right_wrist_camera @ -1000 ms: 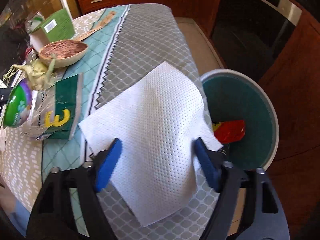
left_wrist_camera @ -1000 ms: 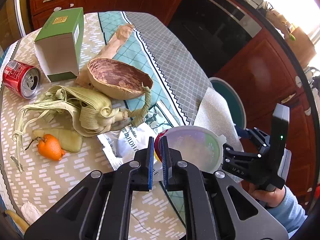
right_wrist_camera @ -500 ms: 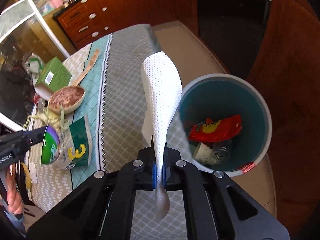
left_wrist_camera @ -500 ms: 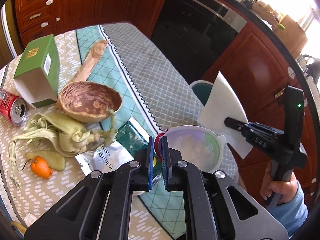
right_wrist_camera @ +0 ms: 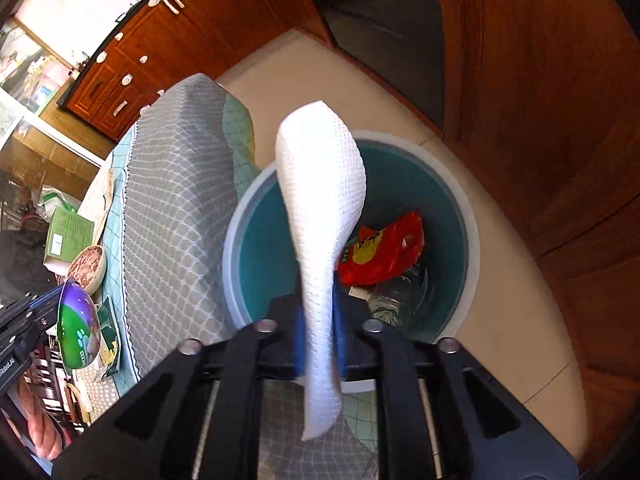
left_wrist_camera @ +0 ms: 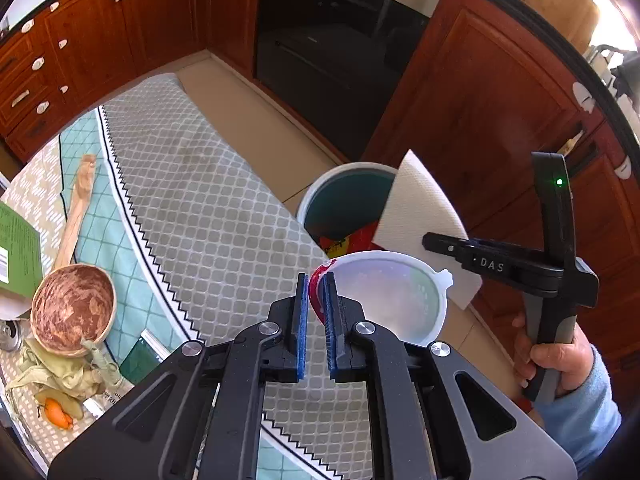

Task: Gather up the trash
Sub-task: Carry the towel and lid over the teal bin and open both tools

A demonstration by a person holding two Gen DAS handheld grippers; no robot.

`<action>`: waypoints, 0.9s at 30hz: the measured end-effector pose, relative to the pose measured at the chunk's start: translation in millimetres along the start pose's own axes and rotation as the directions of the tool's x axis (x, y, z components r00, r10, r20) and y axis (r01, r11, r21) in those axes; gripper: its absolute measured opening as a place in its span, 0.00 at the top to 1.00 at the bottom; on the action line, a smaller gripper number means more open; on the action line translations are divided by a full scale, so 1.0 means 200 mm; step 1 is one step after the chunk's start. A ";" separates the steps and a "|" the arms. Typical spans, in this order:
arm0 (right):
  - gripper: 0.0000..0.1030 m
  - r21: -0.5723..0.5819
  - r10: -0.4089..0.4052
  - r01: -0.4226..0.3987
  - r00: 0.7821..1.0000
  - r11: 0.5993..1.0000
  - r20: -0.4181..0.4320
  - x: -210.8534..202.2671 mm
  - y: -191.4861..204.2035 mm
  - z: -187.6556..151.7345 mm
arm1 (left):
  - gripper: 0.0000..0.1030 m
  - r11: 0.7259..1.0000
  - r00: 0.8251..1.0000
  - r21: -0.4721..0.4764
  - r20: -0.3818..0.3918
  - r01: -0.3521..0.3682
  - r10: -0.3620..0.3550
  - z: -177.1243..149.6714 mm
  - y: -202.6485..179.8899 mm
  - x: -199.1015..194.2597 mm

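Note:
My left gripper (left_wrist_camera: 316,280) is shut on the rim of a plastic tub with a clear lid (left_wrist_camera: 388,296) and holds it in the air near the table's edge; the tub's purple and green side shows in the right wrist view (right_wrist_camera: 78,328). My right gripper (right_wrist_camera: 318,312) is shut on a white paper towel (right_wrist_camera: 324,216) and holds it above the teal trash bin (right_wrist_camera: 468,232) on the floor. The towel (left_wrist_camera: 420,208) and the bin (left_wrist_camera: 340,196) also show in the left wrist view. A red wrapper (right_wrist_camera: 384,248) and a clear bottle lie in the bin.
On the tablecloth lie a brown shell bowl (left_wrist_camera: 72,312), corn husks (left_wrist_camera: 64,368), an orange peel (left_wrist_camera: 56,408), a green box (left_wrist_camera: 16,248), a wooden spoon (left_wrist_camera: 76,216) and a foil packet (left_wrist_camera: 144,356). Wooden cabinets and a dark oven (left_wrist_camera: 336,48) stand behind.
Both grippers have moved away from the table toward the bin. The right one shut on the paper towel, lifted it off the table and carried it over the bin.

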State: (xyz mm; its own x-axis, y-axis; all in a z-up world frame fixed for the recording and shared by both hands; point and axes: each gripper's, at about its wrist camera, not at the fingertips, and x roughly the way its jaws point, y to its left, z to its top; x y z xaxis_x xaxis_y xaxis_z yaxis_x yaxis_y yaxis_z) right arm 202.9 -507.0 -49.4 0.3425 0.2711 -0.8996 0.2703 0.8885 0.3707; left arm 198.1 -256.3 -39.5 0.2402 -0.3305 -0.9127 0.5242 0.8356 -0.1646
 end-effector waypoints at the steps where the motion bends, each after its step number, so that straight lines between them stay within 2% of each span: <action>1: 0.50 0.018 0.017 -0.017 1.000 1.000 -0.005 0.02 -0.02 0.01 | 0.92 1.000 1.000 0.007 -0.008 -0.002 0.002 0.02 -0.02 0.03; 2: 0.33 0.034 0.027 -0.027 1.000 0.999 -0.005 0.03 -0.03 0.01 | 0.92 1.000 1.000 0.014 -0.014 -0.005 0.005 0.03 -0.04 0.05; 8: 0.33 0.044 0.046 -0.046 0.999 0.998 0.017 0.01 -0.08 0.05 | 0.92 0.998 0.998 0.061 -0.053 -0.021 0.025 0.10 -0.13 0.20; 11: 0.26 0.063 0.046 -0.048 0.998 0.997 0.034 -0.04 -0.13 0.06 | 0.92 0.997 0.997 0.074 -0.069 -0.020 0.026 0.12 -0.17 0.26; 19: 0.22 0.111 0.046 -0.053 0.997 0.992 0.063 -0.13 -0.21 0.06 | 0.90 0.993 0.995 0.120 -0.092 -0.016 0.027 0.17 -0.26 0.35; 21: 0.22 0.117 0.051 -0.058 0.997 0.991 0.062 -0.13 -0.21 0.05 | 0.64 0.994 0.995 0.109 -0.094 -0.012 0.022 0.18 -0.25 0.36; 22: 0.20 0.121 0.054 -0.060 0.997 0.991 0.059 -0.13 -0.21 0.05 | 0.44 0.993 0.996 0.109 -0.076 -0.036 0.044 0.18 -0.25 0.33; 23: 0.16 0.123 0.054 -0.061 0.997 0.991 0.058 -0.13 -0.21 0.06 | 0.33 0.992 0.996 0.108 -0.050 -0.068 0.074 0.17 -0.26 0.31; 27: 0.13 0.129 0.052 -0.059 0.997 0.990 0.053 -0.14 -0.18 0.06 | 0.15 0.993 0.996 0.076 -0.022 -0.087 0.089 0.13 -0.20 0.24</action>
State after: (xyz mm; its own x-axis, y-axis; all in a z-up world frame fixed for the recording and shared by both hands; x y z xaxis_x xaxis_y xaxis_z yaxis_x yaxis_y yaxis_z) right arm 193.7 -550.3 -34.5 0.4038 0.2972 -0.8652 0.3632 0.8159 0.4498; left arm 209.1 -317.7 -67.2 0.2679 -0.2451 -0.9318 0.5621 0.8252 -0.0554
